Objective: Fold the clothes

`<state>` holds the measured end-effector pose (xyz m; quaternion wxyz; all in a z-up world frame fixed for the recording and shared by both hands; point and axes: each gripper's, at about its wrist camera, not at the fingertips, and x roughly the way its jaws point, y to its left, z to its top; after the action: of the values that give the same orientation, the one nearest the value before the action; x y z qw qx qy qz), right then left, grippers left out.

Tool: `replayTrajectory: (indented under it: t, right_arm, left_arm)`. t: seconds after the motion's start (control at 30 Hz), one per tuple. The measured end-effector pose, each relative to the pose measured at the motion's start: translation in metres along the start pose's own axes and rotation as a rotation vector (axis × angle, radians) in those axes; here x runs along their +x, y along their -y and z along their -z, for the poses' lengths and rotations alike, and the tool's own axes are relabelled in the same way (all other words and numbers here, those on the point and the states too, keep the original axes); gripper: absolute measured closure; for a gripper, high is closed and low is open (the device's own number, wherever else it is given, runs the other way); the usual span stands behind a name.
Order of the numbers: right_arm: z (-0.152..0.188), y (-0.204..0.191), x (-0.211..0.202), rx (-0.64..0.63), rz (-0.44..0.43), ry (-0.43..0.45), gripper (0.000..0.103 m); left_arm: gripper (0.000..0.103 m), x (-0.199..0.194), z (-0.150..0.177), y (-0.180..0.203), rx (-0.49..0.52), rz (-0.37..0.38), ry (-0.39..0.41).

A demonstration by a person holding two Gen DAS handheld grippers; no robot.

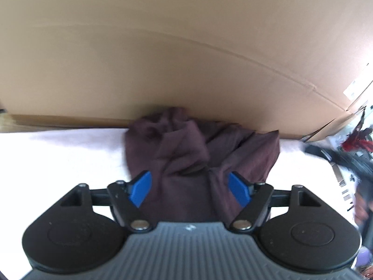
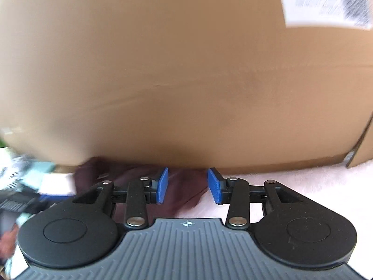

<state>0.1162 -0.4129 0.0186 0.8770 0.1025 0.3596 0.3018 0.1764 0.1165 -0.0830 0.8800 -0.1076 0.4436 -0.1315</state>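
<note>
Maroon, soft and rumpled, the garment (image 1: 186,154) lies bunched in loose folds on a pale fleecy surface (image 1: 58,149), its far edge against a smooth brown cardboard box (image 1: 186,58). The left claw (image 1: 190,187) is released, its blue pads wide apart above the cloth. The right claw (image 2: 187,185) is also released, gripping nothing.

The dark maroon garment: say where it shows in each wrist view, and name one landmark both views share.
Left wrist view: the dark maroon garment lies bunched at lower centre on the white surface, reaching between the blue pads of the open left gripper.
Right wrist view: the garment sits low, left of centre, partly behind the open right gripper.
Shared landmark: the big cardboard box right behind the garment.
</note>
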Motion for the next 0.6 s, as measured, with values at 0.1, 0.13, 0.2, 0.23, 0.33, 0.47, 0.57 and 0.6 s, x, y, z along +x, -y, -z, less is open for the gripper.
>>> replayTrajectory:
  t: [0.1,0.13,0.2,0.23,0.33,0.47,0.57,0.6]
  right_arm:
    - [0.036,-0.024,-0.04,-0.008,-0.157,-0.113,0.061]
    - [0.051,-0.033,-0.051,-0.002,-0.193,-0.154,0.061]
    - [0.083,-0.049,-0.07,0.003,-0.244,-0.228,0.061]
    - [0.099,-0.059,-0.08,-0.01,-0.241,-0.252,0.061]
    - [0.136,-0.085,-0.098,-0.011,-0.228,-0.299,0.063]
    - [0.161,-0.109,-0.117,0.01,-0.21,-0.306,0.066]
    - [0.175,-0.136,-0.119,-0.061,-0.171,-0.318,0.069]
    - [0.179,-0.144,-0.115,-0.089,-0.141,-0.324,0.07]
  left_arm:
    - [0.027,-0.014,0.007,0.005,0.025,0.018,-0.031]
    - [0.027,-0.02,0.015,0.006,0.041,0.028,-0.043]
    - [0.027,-0.026,0.03,0.006,0.066,0.06,-0.078]
    - [0.027,-0.028,0.038,0.008,0.081,0.08,-0.104]
    - [0.027,-0.03,0.06,0.014,0.138,0.135,-0.19]
    - [0.028,-0.015,0.078,0.027,0.197,0.194,-0.237]
    - [0.028,-0.006,0.078,0.032,0.2,0.219,-0.232]
    - [0.029,-0.002,0.076,0.033,0.201,0.222,-0.227]
